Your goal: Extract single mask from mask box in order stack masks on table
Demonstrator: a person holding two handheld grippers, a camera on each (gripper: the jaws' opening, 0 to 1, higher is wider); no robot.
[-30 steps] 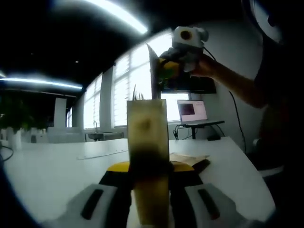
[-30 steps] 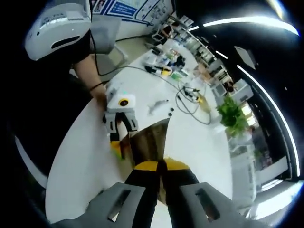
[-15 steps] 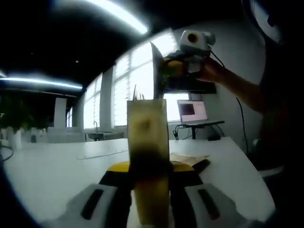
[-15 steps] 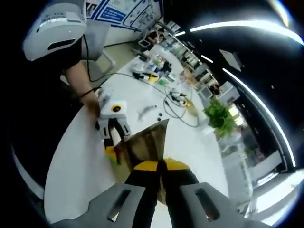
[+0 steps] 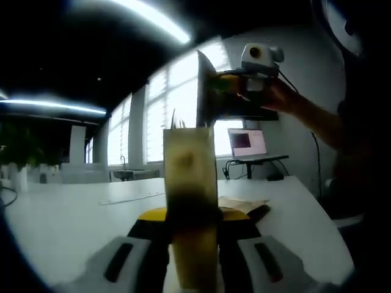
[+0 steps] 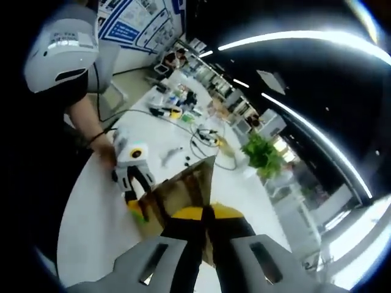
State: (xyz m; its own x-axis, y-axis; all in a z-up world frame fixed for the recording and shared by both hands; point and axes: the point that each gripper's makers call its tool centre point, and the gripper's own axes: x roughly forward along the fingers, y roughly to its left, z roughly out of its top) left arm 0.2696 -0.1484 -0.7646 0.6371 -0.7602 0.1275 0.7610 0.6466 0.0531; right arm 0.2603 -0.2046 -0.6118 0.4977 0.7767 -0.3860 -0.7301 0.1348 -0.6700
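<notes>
A tall tan mask box point(image 5: 189, 165) stands upright between my left gripper's point(image 5: 190, 217) jaws, which are shut on it above the white table point(image 5: 73, 220). High above and to its right, my right gripper point(image 5: 232, 85) holds a thin mask sheet point(image 5: 204, 94) clear of the box, a hand point(image 5: 287, 101) behind it. In the right gripper view, my right gripper point(image 6: 204, 213) is shut on that brownish mask point(image 6: 189, 183). Below it the left gripper point(image 6: 131, 183) grips the box point(image 6: 137, 210) on the table point(image 6: 91, 226).
A flat brown item point(image 5: 244, 204) lies on the table behind the box. A laptop point(image 5: 246, 143) stands at the back. Cables and tools point(image 6: 201, 131) and a green plant point(image 6: 263, 155) occupy the far table. A person wearing white headgear point(image 6: 61, 46) is close on the left.
My right gripper has lifted the mask higher and farther from the box. In the right gripper view the left gripper and box look smaller. The left gripper has stayed still.
</notes>
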